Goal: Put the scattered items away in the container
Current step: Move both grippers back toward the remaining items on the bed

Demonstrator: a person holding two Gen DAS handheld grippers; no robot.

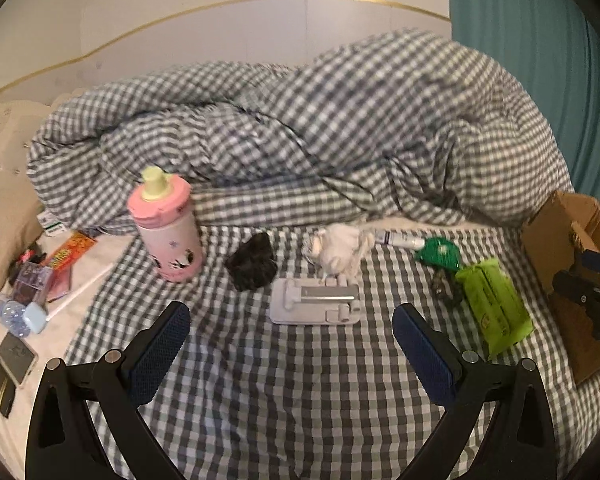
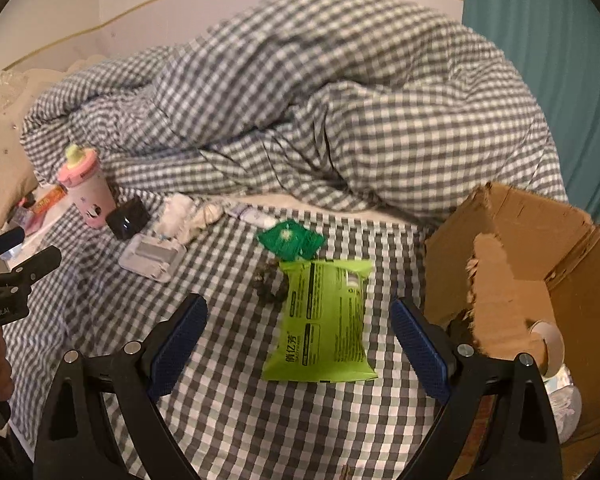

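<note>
Scattered items lie on a checked bed sheet. A pink bottle [image 1: 166, 228] stands at the left, then a black object [image 1: 252, 266], a white cloth [image 1: 340, 252], a white tube [image 1: 400, 239], a green packet [image 1: 438, 254] and a flat white holder [image 1: 314, 302]. A lime-green wipes pack [image 2: 324, 320] lies flat between my right gripper's [image 2: 298, 316] open fingers. The cardboard box [image 2: 540, 264] stands to its right. My left gripper [image 1: 292, 326] is open and empty, just short of the white holder.
A rumpled checked duvet [image 1: 300, 132] fills the back of the bed. Phones [image 1: 8, 364], a small water bottle [image 1: 10, 312] and snack packs [image 1: 68, 254] lie at the far left. A tape roll [image 2: 548, 346] sits inside the box. A teal curtain [image 2: 540, 60] hangs at the right.
</note>
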